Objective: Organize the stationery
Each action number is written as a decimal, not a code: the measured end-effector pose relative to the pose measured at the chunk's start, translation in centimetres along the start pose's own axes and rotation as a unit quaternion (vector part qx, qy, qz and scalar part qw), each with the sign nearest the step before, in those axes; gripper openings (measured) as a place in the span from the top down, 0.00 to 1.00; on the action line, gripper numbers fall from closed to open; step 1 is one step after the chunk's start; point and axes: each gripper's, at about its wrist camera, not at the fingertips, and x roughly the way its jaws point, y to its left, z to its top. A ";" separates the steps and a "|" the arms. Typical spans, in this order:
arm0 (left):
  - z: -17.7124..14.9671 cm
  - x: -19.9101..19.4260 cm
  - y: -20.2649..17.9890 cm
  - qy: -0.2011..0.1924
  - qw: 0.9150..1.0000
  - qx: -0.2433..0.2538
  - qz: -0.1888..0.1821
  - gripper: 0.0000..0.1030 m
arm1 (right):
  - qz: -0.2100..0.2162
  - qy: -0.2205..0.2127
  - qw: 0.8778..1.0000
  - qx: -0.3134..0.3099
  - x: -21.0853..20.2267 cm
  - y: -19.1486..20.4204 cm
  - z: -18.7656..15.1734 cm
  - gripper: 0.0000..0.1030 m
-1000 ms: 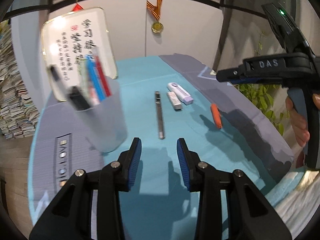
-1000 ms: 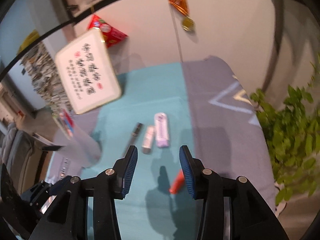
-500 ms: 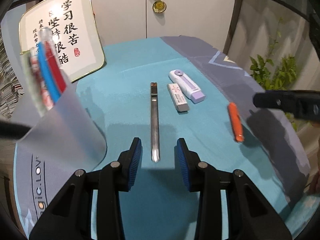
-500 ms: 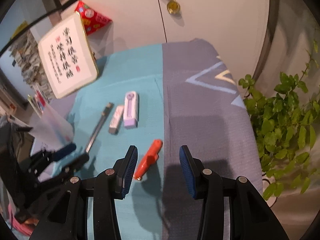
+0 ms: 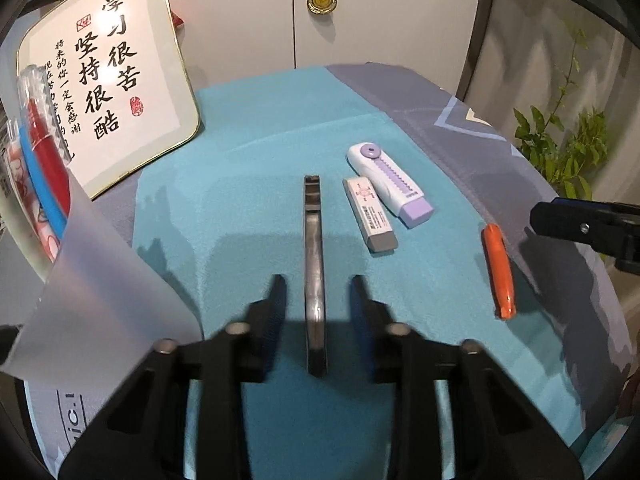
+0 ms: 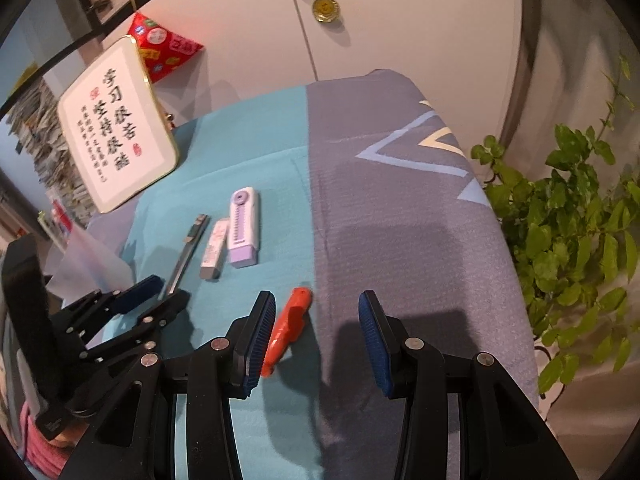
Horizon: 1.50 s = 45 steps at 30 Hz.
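the table (image 5: pixel 472 128), under a teal and grey cloth (image 5: pixel 256 152), fills both views, with a white wall behind it. a gold-rimmed calligraphy plaque (image 5: pixel 108 92) leans at the far left, a leafy plant (image 6: pixel 572 216) stands off the table's right edge, and a medal (image 5: pixel 322 0) hangs on the wall. a frosted pen cup (image 5: pixel 88 280) holding red and blue pens (image 5: pixel 44 152) stands close on the left of the left wrist view, just beside that gripper's left finger. the left gripper (image 5: pixel 318 316) straddles the near end of a long dark metal utility knife (image 5: pixel 312 248) lying on the teal – its jaws are closing, blurred, with the knife between them and a gap visible on each side. right of the knife lie a purple-and-white correction tape (image 5: pixel 388 178) and, touching its side, a white eraser (image 5: pixel 370 216). well apart to the right lies an orange cutter (image 5: pixel 498 272) near the teal-grey seam. the right gripper (image 6: pixel 316 334) hovers over it with jaws spread – the cutter lies just inside the left finger, its near end hidden behind that pad, nothing pinched.
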 end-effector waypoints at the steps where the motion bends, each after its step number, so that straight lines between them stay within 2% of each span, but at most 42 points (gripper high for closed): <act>1: -0.1 -0.1 0.0 0.002 1.000 0.000 -0.004 0.91 | -0.006 0.002 1.000 0.002 0.1 -0.1 0.0 0.57; 6: -1.6 -1.4 0.2 0.015 1.000 -0.007 -0.018 0.92 | 0.015 0.024 0.999 0.019 0.7 -0.1 0.0 0.57; 13: -5.7 -4.7 0.1 0.031 0.999 0.003 -0.039 0.91 | 0.018 0.055 0.998 0.037 1.7 -0.2 -0.4 0.57; 17: -7.0 -5.9 -0.2 0.034 0.998 0.016 -0.045 0.91 | 0.020 0.062 0.997 0.050 2.1 -0.2 -0.5 0.57; 19: -7.0 -6.1 -0.5 0.027 0.998 0.023 -0.043 0.82 | 0.019 0.063 0.996 0.053 2.2 -0.2 -0.5 0.57; 21: -6.6 -6.2 -0.6 0.019 0.999 0.026 -0.039 0.62 | 0.020 0.064 0.996 0.055 2.2 -0.2 -0.6 0.57; 25: -4.7 -5.2 -1.0 0.011 0.999 0.028 -0.042 0.61 | 0.021 0.068 0.996 0.059 2.3 -0.3 -0.7 0.57; 32: -1.9 -1.9 -0.4 0.027 0.999 0.002 -0.039 0.62 | 0.022 0.071 0.995 0.062 2.4 -0.6 -0.7 0.57; 38: -1.8 -1.4 -0.5 0.026 0.999 0.007 -0.032 0.63 | 0.027 0.078 0.994 0.073 2.8 -0.7 -0.7 0.57; 40: -2.0 -1.7 -0.9 0.023 0.999 0.015 -0.029 0.69 | 0.029 0.081 0.993 0.078 3.0 -0.7 -0.6 0.57; 41: -2.0 -1.7 -1.0 0.022 0.999 0.019 -0.030 0.84 | 0.028 0.081 0.993 0.078 3.0 -0.6 -0.6 0.57; 42: -2.0 -1.6 -0.9 0.023 0.999 0.020 -0.033 0.90 | 0.030 0.083 0.993 0.078 3.0 -0.5 -0.6 0.57; 45: -2.1 -1.8 -0.7 0.019 0.999 0.013 -0.039 0.91 | 0.032 0.088 0.992 0.079 3.2 -0.1 -0.6 0.57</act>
